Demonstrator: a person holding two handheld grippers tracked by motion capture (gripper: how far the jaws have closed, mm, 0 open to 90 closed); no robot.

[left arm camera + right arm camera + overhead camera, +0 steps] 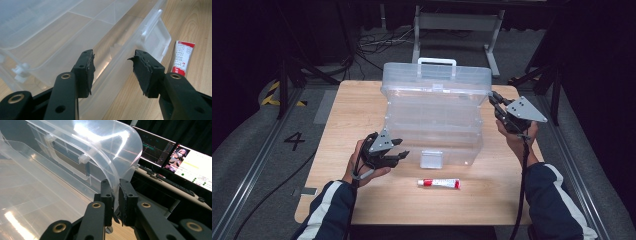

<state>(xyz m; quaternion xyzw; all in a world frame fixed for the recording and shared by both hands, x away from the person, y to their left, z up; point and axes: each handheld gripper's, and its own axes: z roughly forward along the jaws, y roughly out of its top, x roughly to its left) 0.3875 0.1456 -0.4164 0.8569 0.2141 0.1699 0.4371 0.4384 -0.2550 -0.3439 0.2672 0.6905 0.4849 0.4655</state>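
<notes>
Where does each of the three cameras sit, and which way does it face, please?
High view: above the person's side, looking forward and down on the table; both forearms and tools show.
Left gripper view: rides the left tool, facing the clear plastic box and the tube.
Right gripper view: rides the right tool, pinching the box lid's edge.
All share the box.

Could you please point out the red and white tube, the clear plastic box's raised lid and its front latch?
Red and white tube (439, 183), high view, mid-body.
Clear plastic lid (110, 150), right gripper view, curved edge.
Front latch (431, 159), high view, flap centre.
</notes>
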